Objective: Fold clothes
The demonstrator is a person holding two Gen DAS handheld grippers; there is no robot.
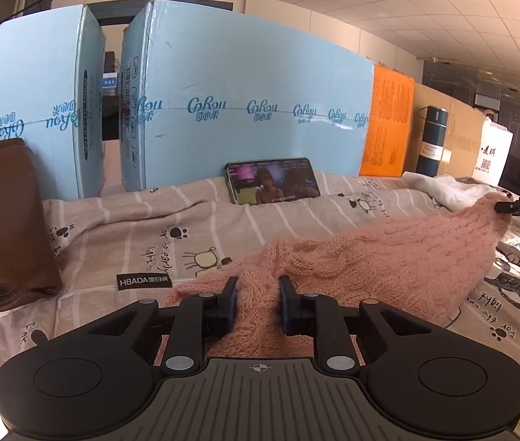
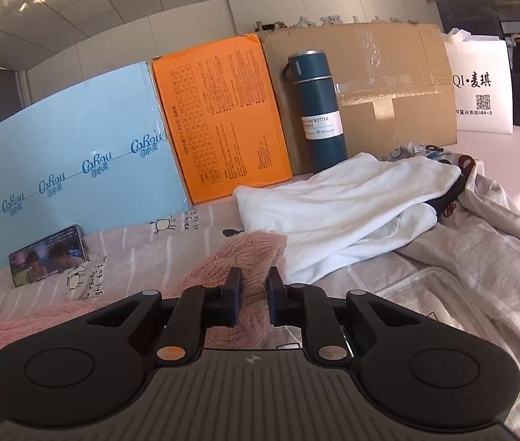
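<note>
Sweater [image 1: 388,257], pink knit, stretches from lower centre to the right edge of the left view over the sheet [image 1: 149,228], each gripper's fingers [image 1: 230,307] pinching one end, likely to hold it taut for folding.

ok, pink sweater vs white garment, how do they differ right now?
The pink sweater is fuzzy cable knit; the white garment is smooth. The sweater is pinched by the left gripper and right gripper; the white garment lies ungripped. The sweater is stretched between them; the white one is loosely heaped. Both rest on the patterned sheet.
</note>
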